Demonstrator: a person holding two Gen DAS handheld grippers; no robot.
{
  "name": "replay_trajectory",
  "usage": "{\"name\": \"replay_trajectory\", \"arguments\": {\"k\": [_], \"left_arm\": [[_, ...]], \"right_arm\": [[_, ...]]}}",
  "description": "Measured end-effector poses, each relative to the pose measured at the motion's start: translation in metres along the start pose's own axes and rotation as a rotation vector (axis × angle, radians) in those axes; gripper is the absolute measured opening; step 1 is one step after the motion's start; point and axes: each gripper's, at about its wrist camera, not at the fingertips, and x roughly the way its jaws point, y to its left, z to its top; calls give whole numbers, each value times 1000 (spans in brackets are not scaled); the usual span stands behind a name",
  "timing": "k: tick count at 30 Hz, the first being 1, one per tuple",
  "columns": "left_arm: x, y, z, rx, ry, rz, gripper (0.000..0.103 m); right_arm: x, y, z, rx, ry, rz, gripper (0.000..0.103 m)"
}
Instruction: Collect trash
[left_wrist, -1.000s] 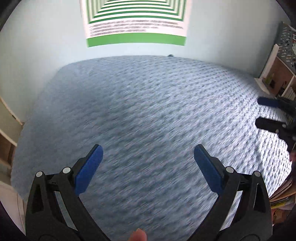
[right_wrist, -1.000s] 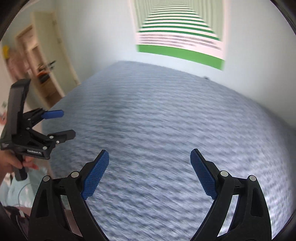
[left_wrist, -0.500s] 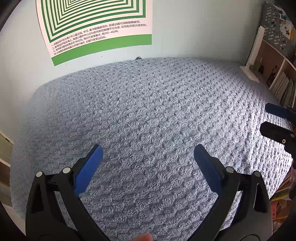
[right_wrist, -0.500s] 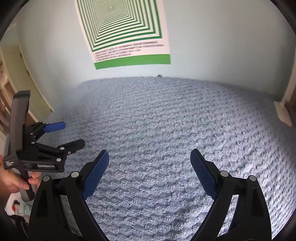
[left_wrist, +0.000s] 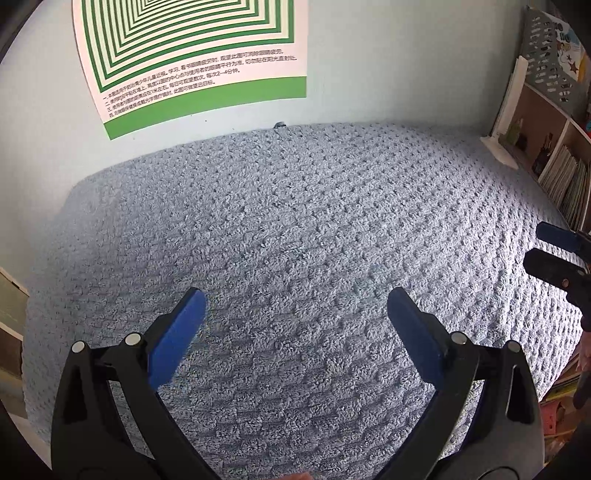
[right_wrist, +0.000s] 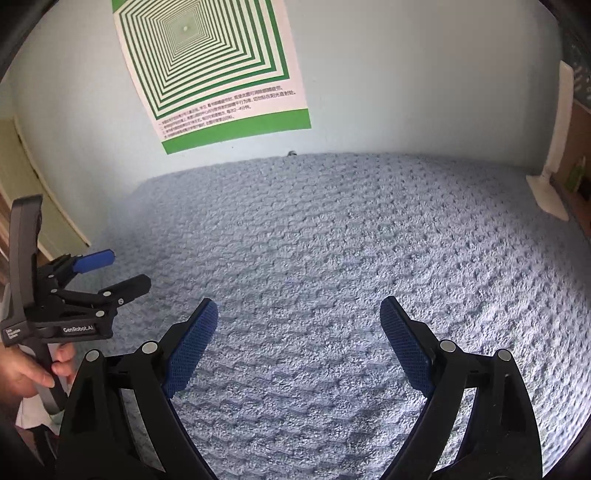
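No trash shows in either view. A blue-grey knitted blanket (left_wrist: 295, 236) covers the surface ahead and also fills the right wrist view (right_wrist: 351, 240). My left gripper (left_wrist: 295, 302) is open and empty above the blanket; it also shows at the left of the right wrist view (right_wrist: 122, 271), held in a hand. My right gripper (right_wrist: 299, 314) is open and empty above the blanket; its fingertips (left_wrist: 550, 266) show at the right edge of the left wrist view.
A green-and-white poster (left_wrist: 192, 55) hangs on the pale wall behind the blanket. A bookshelf (left_wrist: 554, 155) with books stands at the right. A white stand (right_wrist: 550, 192) sits at the blanket's far right corner. Wooden furniture (right_wrist: 33, 206) is at the left.
Both views have swung up and steadied, from motion blur to sharp. The poster now shows more fully. Both grippers stay open.
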Motion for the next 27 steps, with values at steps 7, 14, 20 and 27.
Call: {"name": "replay_trajectory", "arguments": {"k": [7, 14, 20, 27], "left_arm": [[3, 9, 4, 0, -6, 5, 96], [10, 12, 5, -10, 5, 0, 96], [13, 9, 5, -4, 12, -18, 96], [15, 10, 5, -5, 14, -15, 96]], "right_arm": [[2, -1, 8, 21, -18, -10, 89], [5, -1, 10, 19, -7, -19, 89], [8, -1, 9, 18, 6, -24, 89], [10, -2, 9, 28, 4, -19, 89]]}}
